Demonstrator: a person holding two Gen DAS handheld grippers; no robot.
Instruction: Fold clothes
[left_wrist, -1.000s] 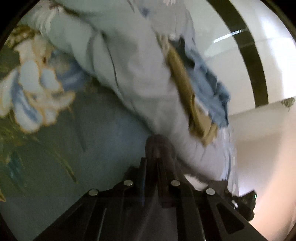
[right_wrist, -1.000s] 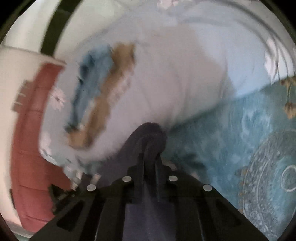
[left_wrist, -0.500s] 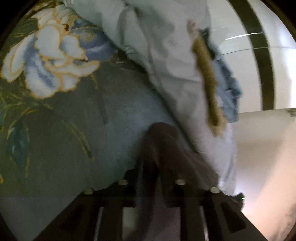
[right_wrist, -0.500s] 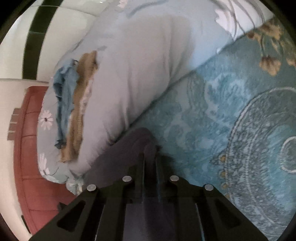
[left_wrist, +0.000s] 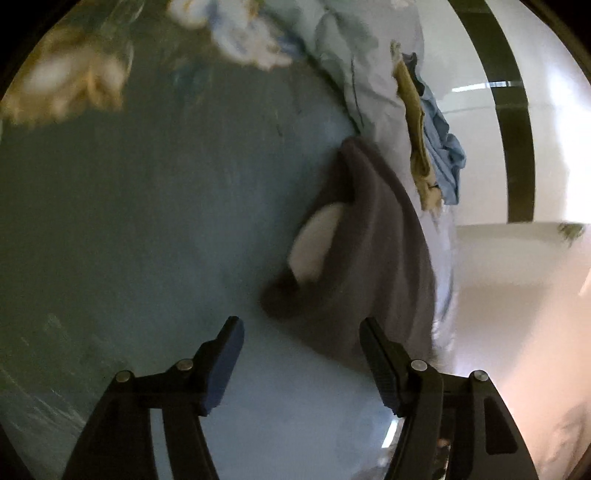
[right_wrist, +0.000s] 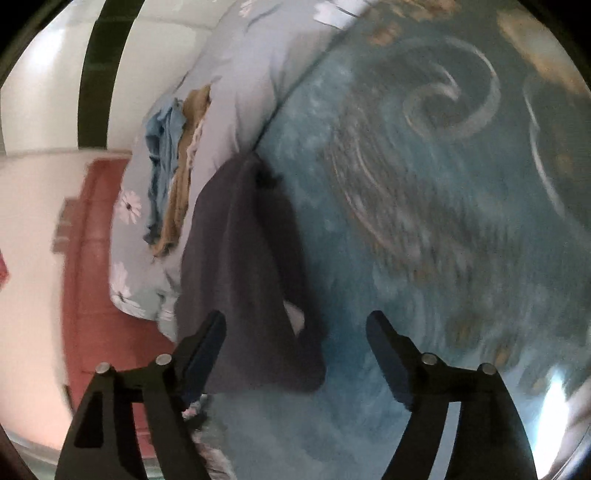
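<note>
A dark grey folded garment (left_wrist: 373, 266) lies on the teal patterned bedspread (left_wrist: 155, 221), its far end against a pale blue pillow (left_wrist: 373, 85). White fabric (left_wrist: 314, 247) shows at its left edge. My left gripper (left_wrist: 301, 332) hangs just short of the garment's near end, its jaws opening with nothing between them. In the right wrist view the same garment (right_wrist: 240, 266) lies on the bedspread (right_wrist: 424, 221). My right gripper (right_wrist: 295, 325) stands over its near end, jaws opening wide, pads clear of the cloth.
A tan garment (left_wrist: 415, 129) and a blue garment (left_wrist: 441, 147) lie piled on the pillow (right_wrist: 236, 92), also seen as tan (right_wrist: 184, 173) and blue (right_wrist: 162, 147). A red headboard or bench (right_wrist: 96, 277) and a white wall (left_wrist: 476, 147) lie beyond the bed's edge.
Both grippers were shut on the dark garment, carried it toward the pillow and let go. Both now stand open and drawn back, with the garment lying on the bedspread.
</note>
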